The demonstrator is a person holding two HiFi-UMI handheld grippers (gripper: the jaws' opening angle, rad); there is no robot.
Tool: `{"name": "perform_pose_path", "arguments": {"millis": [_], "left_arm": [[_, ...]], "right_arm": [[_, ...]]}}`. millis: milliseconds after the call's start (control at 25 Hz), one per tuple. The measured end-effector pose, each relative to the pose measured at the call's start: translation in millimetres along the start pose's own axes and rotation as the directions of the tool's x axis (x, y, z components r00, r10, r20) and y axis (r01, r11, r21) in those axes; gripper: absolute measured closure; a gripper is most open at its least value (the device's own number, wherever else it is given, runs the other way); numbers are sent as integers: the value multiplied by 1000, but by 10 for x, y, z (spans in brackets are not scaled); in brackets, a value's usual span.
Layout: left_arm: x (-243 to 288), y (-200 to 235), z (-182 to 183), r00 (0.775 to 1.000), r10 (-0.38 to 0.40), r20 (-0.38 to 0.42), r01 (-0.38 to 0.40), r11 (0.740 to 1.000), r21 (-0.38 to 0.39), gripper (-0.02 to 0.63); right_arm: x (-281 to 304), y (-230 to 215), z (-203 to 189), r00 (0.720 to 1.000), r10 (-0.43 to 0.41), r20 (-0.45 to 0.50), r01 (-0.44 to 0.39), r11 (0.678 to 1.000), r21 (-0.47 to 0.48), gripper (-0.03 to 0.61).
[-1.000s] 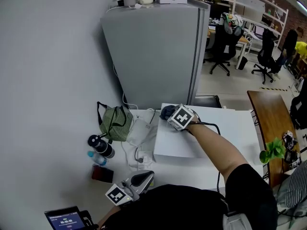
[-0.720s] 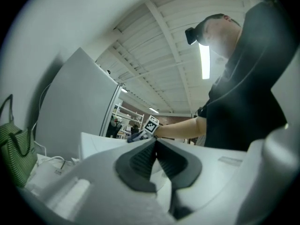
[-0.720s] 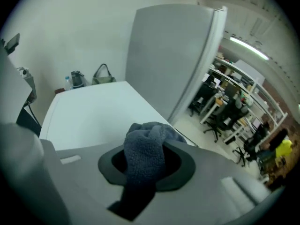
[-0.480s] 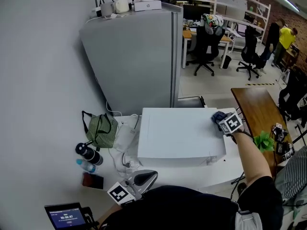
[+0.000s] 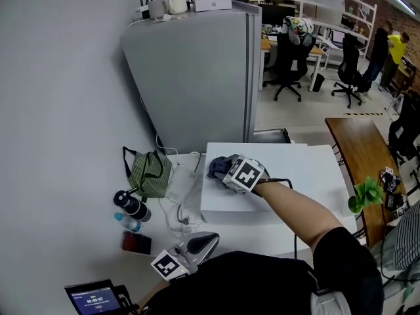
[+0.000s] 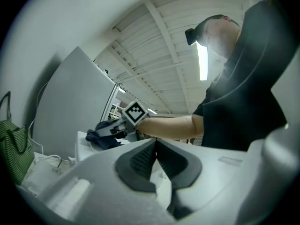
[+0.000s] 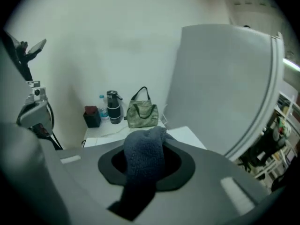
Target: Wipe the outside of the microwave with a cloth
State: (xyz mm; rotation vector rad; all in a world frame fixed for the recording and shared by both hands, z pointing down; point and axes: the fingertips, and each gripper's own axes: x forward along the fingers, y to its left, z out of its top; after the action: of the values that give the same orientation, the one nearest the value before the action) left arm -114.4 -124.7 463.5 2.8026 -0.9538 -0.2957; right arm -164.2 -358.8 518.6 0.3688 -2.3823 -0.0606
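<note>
Right claw [image 5: 228, 172] clamped on dark cloth [image 5: 218, 167] at microwave [image 5: 308, 176] top's back-left edge, bare top rightward, fridge [image 5: 197, 77] close behind, striped bag [image 5: 148, 174] beside, left claw [image 6: 155, 149] closed, empty.

Dark blue cloth [image 5: 215, 168] on a white microwave [image 5: 295, 176], a grey refrigerator [image 5: 197, 77] on the far side. Black-and-white squares pattern the cube of the right gripper [image 5: 228, 173]. At left: a green-and-white striped bag [image 5: 149, 174], a black flask [image 5: 131, 204] and a dark red case [image 5: 136, 242].
</note>
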Motion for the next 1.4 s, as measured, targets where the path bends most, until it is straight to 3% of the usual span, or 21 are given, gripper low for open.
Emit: {"name": "perform_pose_path", "arguments": {"millis": [120, 240, 480, 640, 720, 800, 880, 1000, 1080, 1160, 1280, 1400], "left_arm": [[-125, 32, 12, 1000, 23, 0, -23, 1000, -5, 611], [-165, 42, 11, 1000, 31, -8, -31, 1000, -1, 611], [19, -2, 6, 1000, -14, -23, 14, 1000, 11, 611], [241, -117, -5, 997, -75, -37, 76, 997, 19, 611], [331, -173, -28, 995, -95, -42, 95, 995, 17, 611], [399, -205, -42, 993, -107, -44, 108, 994, 15, 611], [431, -223, -50, 992, -117, -42, 118, 993, 18, 611], [396, -230, -56, 993, -116, -35, 116, 993, 15, 611], [315, -199, -38, 995, -95, -27, 95, 995, 10, 611], [193, -155, -21, 998, -67, -17, 67, 998, 12, 611], [-22, -104, 3, 1000, -19, -3, 19, 1000, 12, 611], [-206, -61, 17, 1000, 29, 2, -29, 1000, 11, 611]], "right_arm": [[369, 234, 139, 998, 17, -58, -22, 995, -93, 497], [362, 208, -125, 995, 26, -94, -31, 998, -52, 497], [-756, -485, -1203, 983, -109, -148, 122, 989, 79, 497], [-1658, -1032, -2401, 931, -257, -260, 315, 925, 212, 497], [-2031, -1143, -2731, 903, -314, -292, 391, 883, 261, 497], [-2207, -1186, -2899, 886, -342, -313, 429, 862, 271, 497], [-2205, -1151, -2762, 886, -359, -293, 434, 864, 256, 497], [-1877, -852, -1935, 936, -322, -145, 346, 918, 195, 497], [-1435, -460, -1300, 975, -219, -48, 222, 970, 99, 497], [-920, 37, -732, 996, -85, 5, 85, 996, -16, 497], [-269, 708, -87, 997, 72, 33, -66, 987, -147, 497], [124, 1020, 122, 992, 121, -24, -123, 966, -225, 497]]}}
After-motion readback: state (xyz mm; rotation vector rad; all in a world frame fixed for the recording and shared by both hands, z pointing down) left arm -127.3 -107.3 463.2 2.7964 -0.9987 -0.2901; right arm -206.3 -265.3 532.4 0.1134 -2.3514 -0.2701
